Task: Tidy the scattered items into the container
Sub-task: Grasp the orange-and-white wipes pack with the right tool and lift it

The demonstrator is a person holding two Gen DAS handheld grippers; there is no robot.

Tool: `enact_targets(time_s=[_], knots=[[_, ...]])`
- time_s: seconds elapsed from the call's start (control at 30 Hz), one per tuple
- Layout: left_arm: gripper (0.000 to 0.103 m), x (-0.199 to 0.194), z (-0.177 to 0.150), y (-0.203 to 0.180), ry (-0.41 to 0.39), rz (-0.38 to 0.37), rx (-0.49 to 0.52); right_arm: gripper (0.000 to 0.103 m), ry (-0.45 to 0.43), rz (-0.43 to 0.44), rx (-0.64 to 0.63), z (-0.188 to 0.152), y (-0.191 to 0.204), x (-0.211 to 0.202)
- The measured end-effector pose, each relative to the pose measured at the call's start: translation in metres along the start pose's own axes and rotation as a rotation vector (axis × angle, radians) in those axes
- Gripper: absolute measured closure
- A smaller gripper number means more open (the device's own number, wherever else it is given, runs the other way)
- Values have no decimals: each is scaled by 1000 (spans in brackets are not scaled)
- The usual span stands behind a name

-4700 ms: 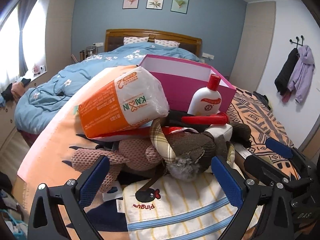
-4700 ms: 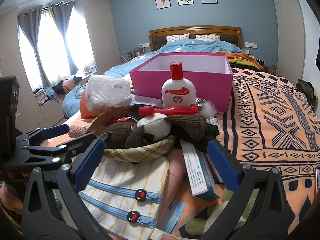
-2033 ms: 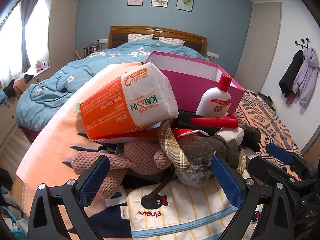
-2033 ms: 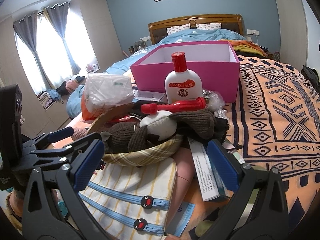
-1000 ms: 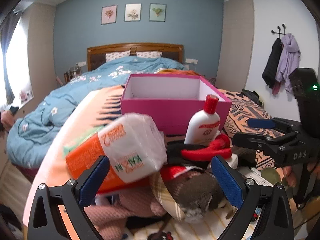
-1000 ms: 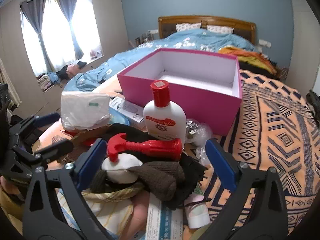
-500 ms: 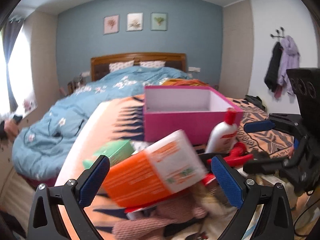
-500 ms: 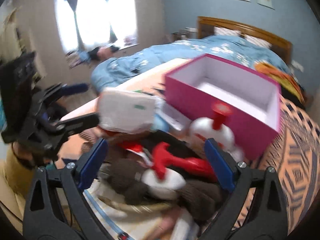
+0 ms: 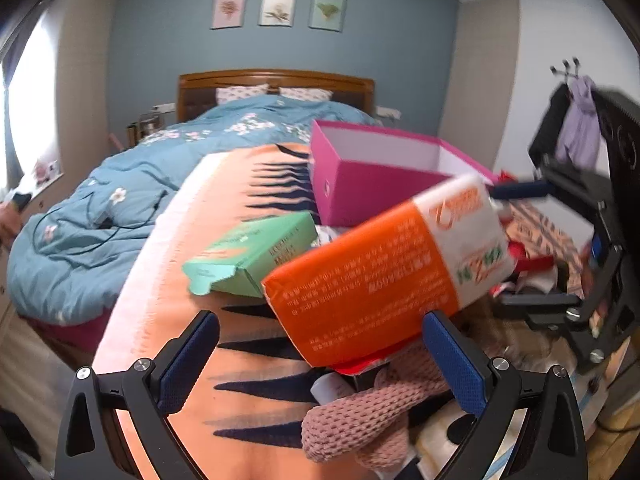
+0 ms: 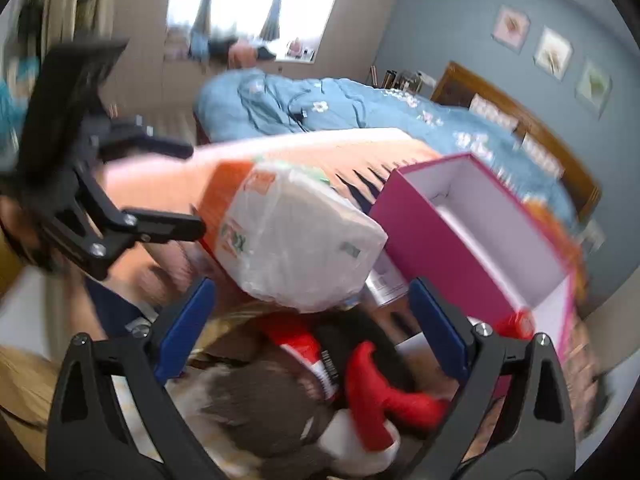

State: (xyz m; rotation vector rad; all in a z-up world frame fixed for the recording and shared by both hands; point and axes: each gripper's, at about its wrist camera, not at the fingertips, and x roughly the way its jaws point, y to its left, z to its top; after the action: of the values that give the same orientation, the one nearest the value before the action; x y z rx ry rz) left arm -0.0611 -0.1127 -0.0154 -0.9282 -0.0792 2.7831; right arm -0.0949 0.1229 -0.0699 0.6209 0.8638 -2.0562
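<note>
An open pink box stands on the orange patterned blanket; it also shows in the right wrist view. An orange-and-white tissue pack lies on top of the pile, just ahead of my open left gripper. My open right gripper is over the pile, just behind the same pack. A green carton lies left of the pack. A red toy hammer, a brown plush and a pink knitted toy lie in the pile.
A blue duvet covers the bed to the left, with a wooden headboard behind. The right gripper's body shows at the right of the left wrist view. Coats hang on the right wall.
Both grippers have swung left and risen over the pile; the tissue pack now lies close before both. The green carton has come into view. Both jaws stay open.
</note>
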Motion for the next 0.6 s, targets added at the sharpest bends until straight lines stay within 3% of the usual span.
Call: enact_targets(time_s=[0.27,0.43,0.6], knots=[[0,15,3,-6,32,-88,96,5,-18,-127,-257,8,10,23],[0,21,5,-7,36,-106,154,5,-49,-105,-379,11,16,32],[0,22,6,-3,37,-148,181,5,-32,-63,-417,17,17,48]])
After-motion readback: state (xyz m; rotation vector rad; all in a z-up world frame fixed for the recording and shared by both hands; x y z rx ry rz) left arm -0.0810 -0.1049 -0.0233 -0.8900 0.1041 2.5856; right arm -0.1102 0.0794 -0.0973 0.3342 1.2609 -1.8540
